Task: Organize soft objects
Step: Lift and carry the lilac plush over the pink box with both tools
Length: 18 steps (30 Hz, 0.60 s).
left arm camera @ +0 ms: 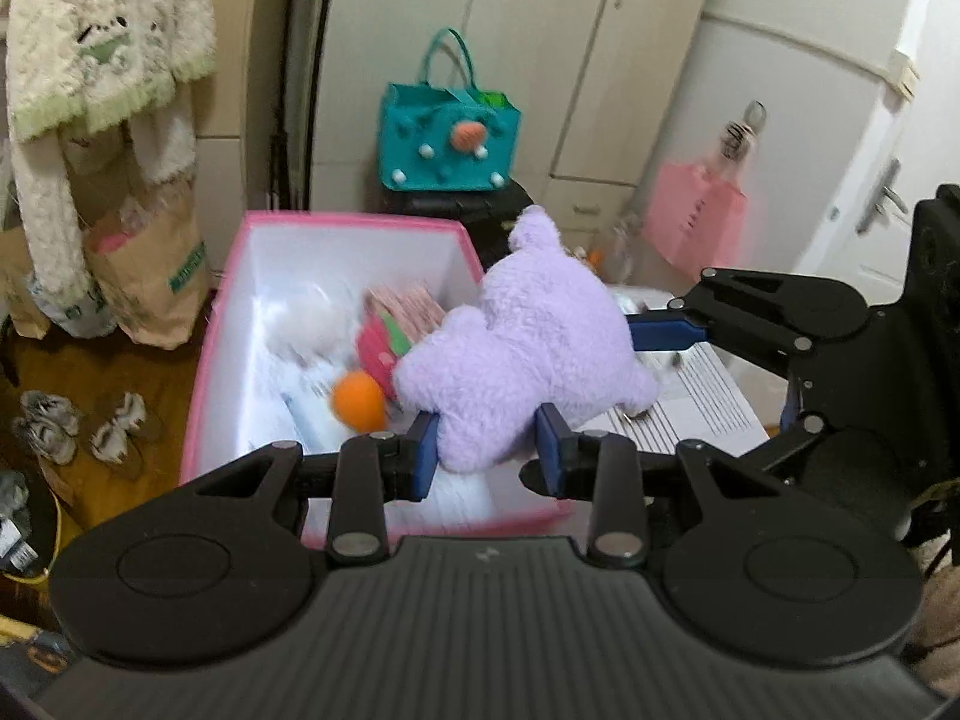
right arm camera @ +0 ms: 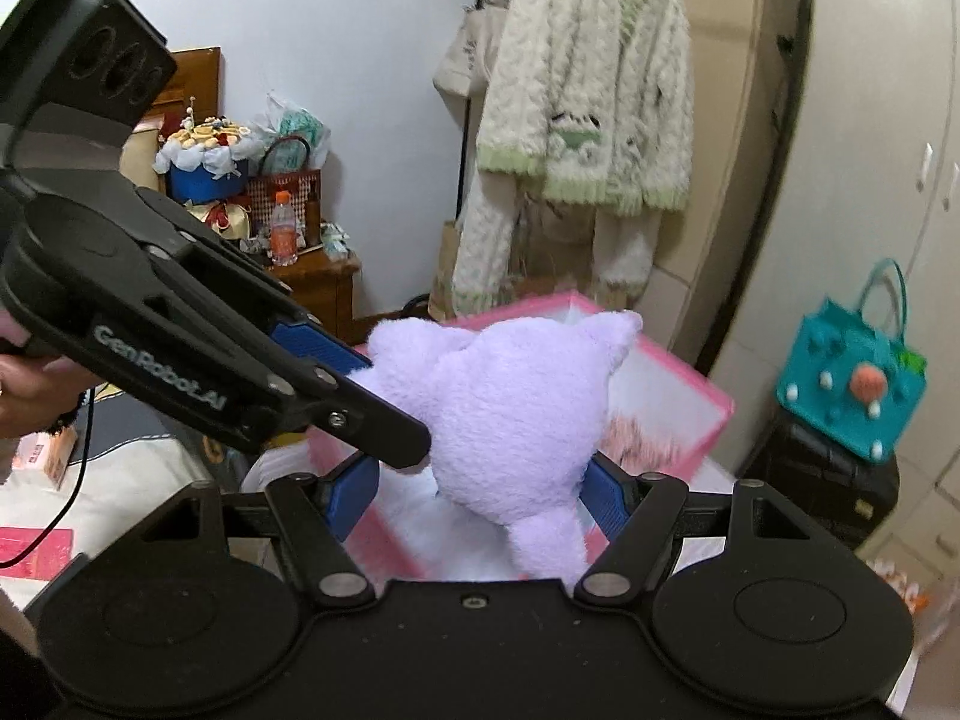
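Left gripper (left arm camera: 487, 450) clamped the purple plush's (left arm camera: 528, 348) lower limb; right gripper (right arm camera: 480, 498) squeezed its other end. The plush hung over the pink box (left arm camera: 207, 360), above an orange ball (left arm camera: 358, 402) and pink toy (left arm camera: 384, 354). Beyond stood a teal bag (left arm camera: 444, 144).

1. Wooden floor (left arm camera: 36, 372): pair of grey-white shoes (left arm camera: 78, 426) on it, brown paper bags (left arm camera: 156, 276) standing by the wall.
2. Pink-rimmed white box (left arm camera: 222, 324): orange ball (left arm camera: 358, 401), white fluffy item (left arm camera: 312, 324) and pink-red plush piece (left arm camera: 396, 330) lie inside.
3. Black case (right arm camera: 828, 474): teal felt bag (right arm camera: 852, 384) sits on top.
4. Wooden cabinet (right arm camera: 330, 288): orange-capped bottle (right arm camera: 283, 228) standing on it.
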Available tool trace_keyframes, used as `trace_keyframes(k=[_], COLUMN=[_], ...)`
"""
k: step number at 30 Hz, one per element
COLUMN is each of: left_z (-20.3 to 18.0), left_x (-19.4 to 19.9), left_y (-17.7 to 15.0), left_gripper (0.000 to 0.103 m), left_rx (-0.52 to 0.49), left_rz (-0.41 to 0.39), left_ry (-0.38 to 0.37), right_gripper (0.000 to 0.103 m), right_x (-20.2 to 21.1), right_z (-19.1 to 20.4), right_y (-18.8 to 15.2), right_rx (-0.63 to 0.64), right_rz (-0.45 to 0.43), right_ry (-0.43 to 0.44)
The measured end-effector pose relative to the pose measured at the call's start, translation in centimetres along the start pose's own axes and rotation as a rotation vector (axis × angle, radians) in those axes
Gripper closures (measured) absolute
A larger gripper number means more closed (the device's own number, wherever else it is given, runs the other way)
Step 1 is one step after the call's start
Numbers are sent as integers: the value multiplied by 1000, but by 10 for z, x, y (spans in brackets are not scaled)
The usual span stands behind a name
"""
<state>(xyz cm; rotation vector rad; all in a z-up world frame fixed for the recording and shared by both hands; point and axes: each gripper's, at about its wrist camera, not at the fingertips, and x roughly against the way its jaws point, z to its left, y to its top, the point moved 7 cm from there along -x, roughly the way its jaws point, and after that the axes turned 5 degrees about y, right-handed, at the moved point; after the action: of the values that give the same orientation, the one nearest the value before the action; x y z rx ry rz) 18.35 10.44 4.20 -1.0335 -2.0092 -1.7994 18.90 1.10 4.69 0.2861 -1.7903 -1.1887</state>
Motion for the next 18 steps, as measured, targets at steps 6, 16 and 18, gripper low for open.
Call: trace_keyframes(k=[6, 16, 18], left_z=[36, 84, 90], left_x=[-38, -104, -114], left_y=[34, 59, 59], left_gripper=[70, 71, 71], left_rx=[71, 184, 194], left_rz=[27, 110, 115], left_ry=[34, -13, -2], right_gripper=[26, 27, 27], right_x=[-43, -106, -118], right_z=[-29, -69, -76], right_y=[28, 45, 46], right_rx=[0, 68, 66], right_rz=[25, 105, 133], right_ry=[32, 57, 71])
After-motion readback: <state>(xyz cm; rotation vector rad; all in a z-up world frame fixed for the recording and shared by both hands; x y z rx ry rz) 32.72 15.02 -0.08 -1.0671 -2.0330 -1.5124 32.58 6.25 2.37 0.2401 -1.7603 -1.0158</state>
